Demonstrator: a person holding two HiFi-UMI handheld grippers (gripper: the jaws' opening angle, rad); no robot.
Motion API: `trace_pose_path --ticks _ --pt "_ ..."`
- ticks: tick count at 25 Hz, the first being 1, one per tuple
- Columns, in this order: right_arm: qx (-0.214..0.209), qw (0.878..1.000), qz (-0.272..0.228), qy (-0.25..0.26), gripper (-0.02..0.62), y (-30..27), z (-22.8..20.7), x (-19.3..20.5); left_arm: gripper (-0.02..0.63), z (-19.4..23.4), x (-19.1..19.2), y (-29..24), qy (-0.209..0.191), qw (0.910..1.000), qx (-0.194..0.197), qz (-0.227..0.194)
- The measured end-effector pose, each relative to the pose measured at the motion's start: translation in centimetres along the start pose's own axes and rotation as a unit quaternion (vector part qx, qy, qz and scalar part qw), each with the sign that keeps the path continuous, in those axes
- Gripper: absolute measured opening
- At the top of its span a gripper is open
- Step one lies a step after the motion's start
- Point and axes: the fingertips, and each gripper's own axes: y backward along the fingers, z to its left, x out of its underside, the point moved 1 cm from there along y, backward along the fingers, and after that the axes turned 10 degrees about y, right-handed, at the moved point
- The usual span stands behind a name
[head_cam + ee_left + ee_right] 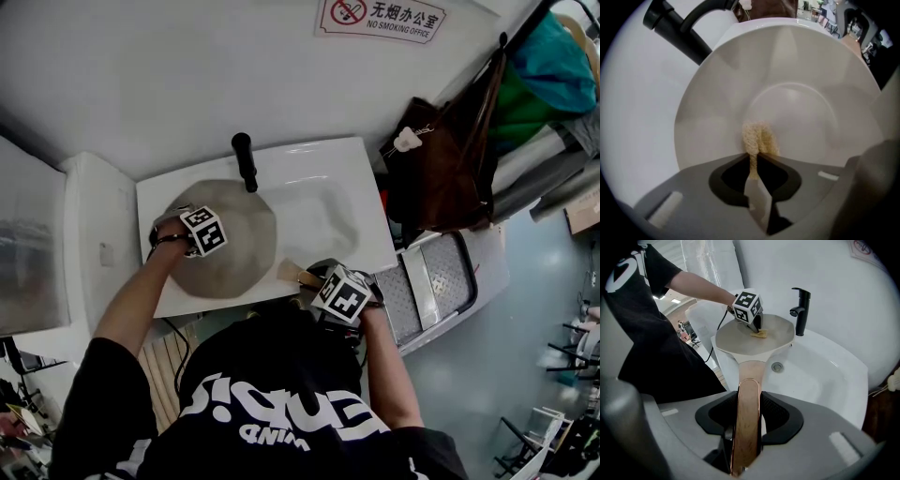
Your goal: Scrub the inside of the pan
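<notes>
A pale beige pan (pixel 230 246) is held over the white sink (pixel 319 202). Its wooden handle (pixel 747 413) runs back between the jaws of my right gripper (pixel 746 437), which is shut on it. My left gripper (pixel 757 161) is shut on a small yellow sponge (pixel 759 138) and presses it against the pan's inner floor (pixel 797 112). The right gripper view shows the left gripper (pixel 757 328) with its marker cube standing on the sponge (pixel 759 333) inside the pan (pixel 754 336).
A black faucet (pixel 245 159) stands at the sink's back edge, just behind the pan. The drain (pixel 776 366) lies below the pan's handle. A brown bag (pixel 450 159) hangs at the right. A white appliance (pixel 89 239) stands left of the sink.
</notes>
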Motion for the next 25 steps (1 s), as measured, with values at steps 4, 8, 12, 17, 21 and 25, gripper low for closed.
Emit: trace_pose_path --ticks 4,8,12,17,21,25 --pt "-0.002 1.0 0.001 0.0 0.166 0.2 0.1 0.0 0.046 -1.6 0.6 0.5 0.021 0.999 0.039 0.0" --pt "-0.001 1.0 0.003 0.0 0.166 0.1 0.1 0.0 0.046 -4.2 0.1 1.3 0.029 0.9963 0.08 -0.01" --pt "-0.001 1.0 0.004 0.001 0.166 0.1 -0.1 0.1 0.046 -6.9 -1.1 2.2 0.019 0.9941 0.104 -0.027" --pt "-0.002 1.0 0.0 0.006 0.166 -0.3 -0.1 0.2 0.048 -9.8 -3.0 3.1 0.035 0.9878 0.142 -0.054" --pt "-0.001 1.0 0.0 0.007 0.166 -0.6 -0.3 0.4 0.048 -11.6 -4.3 3.8 0.051 0.9804 0.173 -0.079" --pt "-0.006 1.0 0.006 0.006 0.166 -1.0 -0.4 0.9 0.048 -13.8 -4.4 4.8 0.06 0.9707 0.215 -0.088"
